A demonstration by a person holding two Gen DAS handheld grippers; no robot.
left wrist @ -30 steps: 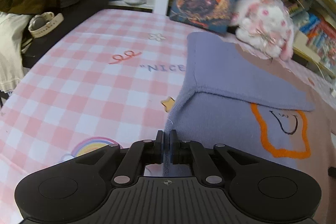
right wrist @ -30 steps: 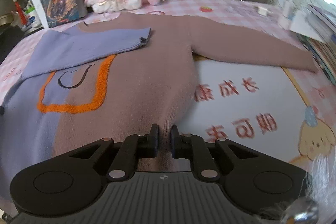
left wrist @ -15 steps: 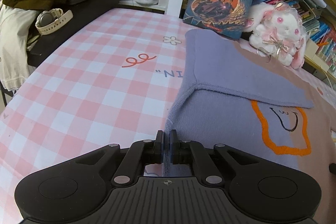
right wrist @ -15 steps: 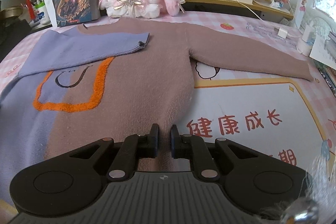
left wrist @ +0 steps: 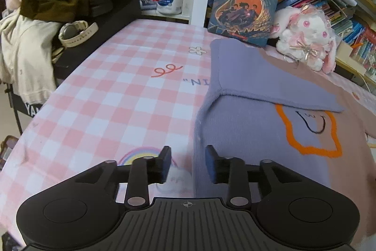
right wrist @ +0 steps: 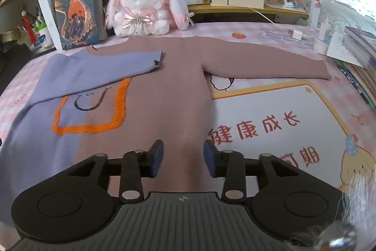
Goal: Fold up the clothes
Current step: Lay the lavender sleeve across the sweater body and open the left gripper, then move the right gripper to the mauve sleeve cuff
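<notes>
A purple and brown sweater (right wrist: 150, 107) with an orange outline lies flat on the pink checked table (left wrist: 105, 98). Its purple sleeve (right wrist: 98, 67) is folded across the chest. Its brown sleeve (right wrist: 265, 62) stretches out to the right. My left gripper (left wrist: 188, 162) is open over the sweater's purple left bottom edge (left wrist: 235, 133). My right gripper (right wrist: 183, 160) is open over the brown hem near the sweater's right side.
A white plush bunny (right wrist: 143, 11) and a standing book (right wrist: 75, 8) are at the table's back edge, with bookshelves behind. A charger and cable (right wrist: 298, 33) lie at the back right. Clothes and a watch (left wrist: 77, 33) pile up off the table's left side.
Both grippers were shut on the sweater's bottom edge. Both have opened and let go, and the sweater now lies flat.
</notes>
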